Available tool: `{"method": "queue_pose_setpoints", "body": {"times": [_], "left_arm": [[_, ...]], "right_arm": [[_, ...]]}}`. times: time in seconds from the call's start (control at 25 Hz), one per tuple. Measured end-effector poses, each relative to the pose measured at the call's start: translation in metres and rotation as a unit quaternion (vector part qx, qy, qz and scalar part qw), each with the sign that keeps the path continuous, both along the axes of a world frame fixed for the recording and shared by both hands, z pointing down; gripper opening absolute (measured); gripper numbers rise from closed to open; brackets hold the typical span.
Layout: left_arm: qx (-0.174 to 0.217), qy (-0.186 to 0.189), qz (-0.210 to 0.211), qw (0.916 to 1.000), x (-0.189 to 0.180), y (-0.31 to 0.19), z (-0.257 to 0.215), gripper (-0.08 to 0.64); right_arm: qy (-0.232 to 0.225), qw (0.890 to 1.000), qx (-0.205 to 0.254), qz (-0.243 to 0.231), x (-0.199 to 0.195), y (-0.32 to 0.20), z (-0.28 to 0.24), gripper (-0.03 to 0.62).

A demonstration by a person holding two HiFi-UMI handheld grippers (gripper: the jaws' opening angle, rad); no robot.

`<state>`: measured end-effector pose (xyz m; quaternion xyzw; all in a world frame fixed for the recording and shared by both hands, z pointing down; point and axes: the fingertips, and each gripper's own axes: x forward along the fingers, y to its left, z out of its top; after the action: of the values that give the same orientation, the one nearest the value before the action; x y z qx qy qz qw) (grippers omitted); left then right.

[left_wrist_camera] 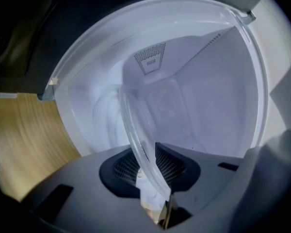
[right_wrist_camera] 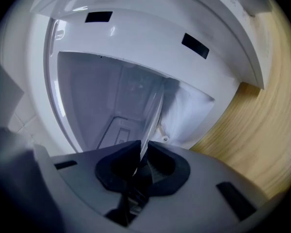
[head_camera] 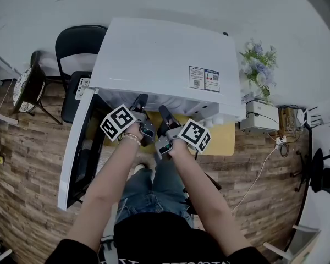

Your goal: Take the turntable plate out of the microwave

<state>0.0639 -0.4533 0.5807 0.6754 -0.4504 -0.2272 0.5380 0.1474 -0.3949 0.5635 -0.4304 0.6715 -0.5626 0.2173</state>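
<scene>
**Head view: both grippers are in the mouth of the open microwave, each closed on the glass plate**

In the head view the white microwave (head_camera: pixel 165 54) stands on a wooden table (head_camera: pixel 224 139). Its door (head_camera: pixel 77 147) hangs open toward 8 o'clock. The left gripper (head_camera: pixel 139 100) and the right gripper (head_camera: pixel 164 112) point side by side into the cavity, toward 12 o'clock. A black chair (head_camera: pixel 80 43) stands at 10 o'clock from the microwave, and a bunch of flowers (head_camera: pixel 259 62) at 3 o'clock.

In the left gripper view the clear turntable plate (left_wrist_camera: pixel 160 106) is inside the white cavity. It runs from the jaws up toward 11 o'clock and looks steeply tilted in this view. The left gripper (left_wrist_camera: pixel 144 164) has its jaws narrow, with the plate's rim between the two ribbed pads (left_wrist_camera: pixel 123 168) and touching them on both sides, so it holds the plate.

In the right gripper view the same plate (right_wrist_camera: pixel 154 115) shows nearly edge-on, as a thin glass line going up toward 1 o'clock. The right gripper (right_wrist_camera: pixel 141 161) has its jaws almost together and pinches this rim between the dark pads (right_wrist_camera: pixel 160 166).

The plate is therefore held between the two grippers, inside the cavity. I cannot tell if it touches the cavity floor.
</scene>
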Motion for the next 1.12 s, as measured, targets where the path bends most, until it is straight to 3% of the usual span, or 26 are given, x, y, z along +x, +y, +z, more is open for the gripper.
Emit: {"method": "queue_pose_setpoints", "body": {"times": [0.12, 0.28, 0.4, 0.6, 0.64, 0.68, 0.72, 0.88, 1.04, 1.12], "left_arm": [[0.0, 0.016, -0.009, 0.9998, -0.002, -0.004, -0.001, 0.092], [-0.02, 0.068, -0.017, 0.9973, -0.007, -0.007, 0.002, 0.061], [-0.022, 0.101, -0.029, 0.9942, -0.011, -0.001, 0.005, 0.042], [-0.007, 0.095, -0.021, 0.9952, -0.016, 0.01, 0.003, 0.031], [-0.008, 0.094, -0.018, 0.9954, -0.016, 0.012, 0.003, 0.031], [-0.009, 0.093, -0.015, 0.9955, -0.016, 0.013, 0.002, 0.031], [-0.009, 0.09, -0.012, 0.9958, -0.015, 0.015, 0.002, 0.029], [-0.005, 0.084, -0.005, 0.9965, -0.015, 0.02, -0.002, 0.029], [-0.017, 0.1, -0.011, 0.9948, -0.017, 0.026, -0.001, 0.029], [-0.019, 0.104, -0.01, 0.9943, -0.018, 0.029, 0.0, 0.029]], "right_arm": [[0.015, 1.0, 0.017, -0.015, -0.002, 0.005, -0.004, 0.041], [0.078, 0.994, 0.051, -0.061, -0.009, 0.008, -0.013, 0.015], [0.091, 0.992, 0.043, -0.072, -0.008, 0.004, -0.016, 0.015], [0.152, 0.984, 0.037, -0.088, 0.004, 0.009, -0.008, 0.019], [0.158, 0.983, 0.035, -0.092, 0.006, 0.011, -0.005, 0.061], [0.158, 0.982, 0.034, -0.097, 0.007, 0.013, -0.002, 0.154], [0.155, 0.982, 0.033, -0.104, 0.008, 0.015, 0.0, 0.176], [0.161, 0.977, 0.033, -0.134, 0.005, 0.019, 0.002, 0.19], [0.176, 0.969, 0.037, -0.167, 0.004, 0.026, -0.003, 0.19], [0.187, 0.966, 0.036, -0.172, 0.002, 0.031, -0.003, 0.22]]}}
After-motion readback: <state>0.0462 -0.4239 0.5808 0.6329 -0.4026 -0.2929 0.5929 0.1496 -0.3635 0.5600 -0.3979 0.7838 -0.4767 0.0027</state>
